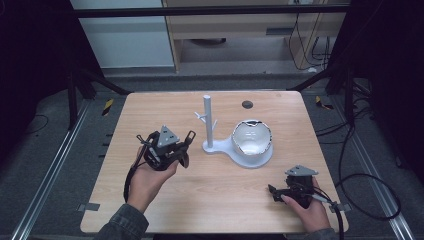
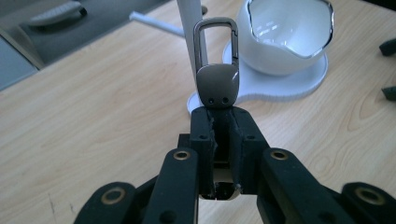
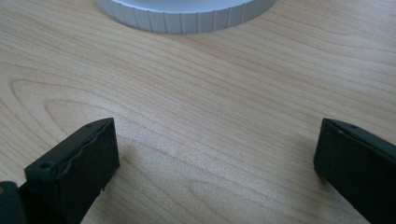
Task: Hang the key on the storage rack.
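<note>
A grey metal carabiner clip (image 2: 217, 79) stands upright between the jaws of my left gripper (image 2: 219, 114), which is shut on its flat lower tab. In the high view the left gripper (image 1: 185, 148) hovers left of a white stand (image 1: 208, 122), a post with short side pegs. The post (image 2: 187, 32) rises right behind the clip's loop. A white bowl (image 1: 251, 137) with a shiny rim sits on the stand's round base (image 1: 260, 161). My right gripper (image 1: 273, 192) rests near the front right edge, open. Its jaws (image 3: 219, 140) spread wide over bare wood.
The wooden table (image 1: 210, 190) has a small dark round grommet (image 1: 247, 104) at the back. The ribbed edge of the white base (image 3: 187, 16) lies just ahead of the right gripper. Cables trail off the table's right side.
</note>
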Demonstrator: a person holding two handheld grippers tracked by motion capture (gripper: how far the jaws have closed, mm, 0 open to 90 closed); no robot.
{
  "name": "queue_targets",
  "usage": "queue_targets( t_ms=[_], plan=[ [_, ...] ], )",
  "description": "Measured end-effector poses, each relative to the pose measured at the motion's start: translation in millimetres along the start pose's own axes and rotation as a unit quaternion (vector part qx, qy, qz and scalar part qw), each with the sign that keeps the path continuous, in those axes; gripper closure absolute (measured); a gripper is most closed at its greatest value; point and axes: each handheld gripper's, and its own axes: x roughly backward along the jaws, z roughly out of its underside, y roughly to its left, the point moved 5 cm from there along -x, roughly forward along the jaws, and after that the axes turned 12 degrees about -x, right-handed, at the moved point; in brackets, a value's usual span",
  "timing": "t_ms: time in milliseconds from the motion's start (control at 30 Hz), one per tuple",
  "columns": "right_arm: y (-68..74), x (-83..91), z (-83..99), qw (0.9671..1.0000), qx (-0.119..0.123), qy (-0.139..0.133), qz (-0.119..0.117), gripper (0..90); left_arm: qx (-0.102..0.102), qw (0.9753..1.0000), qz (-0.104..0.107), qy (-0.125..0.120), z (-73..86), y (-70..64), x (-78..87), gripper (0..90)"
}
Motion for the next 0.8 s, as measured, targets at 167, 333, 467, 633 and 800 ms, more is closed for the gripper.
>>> queue_targets(
  t_ms=[167, 333, 467, 633, 800],
  plan=[
    [0.0, 0.0, 0.0, 1.0, 0.0, 0.0, 0.0, 0.4, -0.001, 0.9997, -0.013, -0.019, -10.1, 1.7, 2.0, 80.5],
    [0.0, 0.0, 0.0, 1.0, 0.0, 0.0, 0.0, 0.4, 0.008, 0.9993, -0.016, -0.033, -14.9, 2.5, 2.8, 80.5],
    [0.0, 0.0, 0.0, 1.0, 0.0, 0.0, 0.0, 0.4, 0.004, 0.9994, -0.016, -0.03, -14.5, 2.2, 2.1, 80.5],
    [0.0, 0.0, 0.0, 1.0, 0.0, 0.0, 0.0, 0.4, 0.01, 0.999, -0.02, -0.038, -15.7, 3.7, 3.7, 80.4],
    [-0.1, 0.0, 0.0, 1.0, 0.001, 0.0, 0.0, 0.4, 0.015, 0.9987, -0.023, -0.044, -16.4, 4.8, 4.9, 80.4]
  ],
)
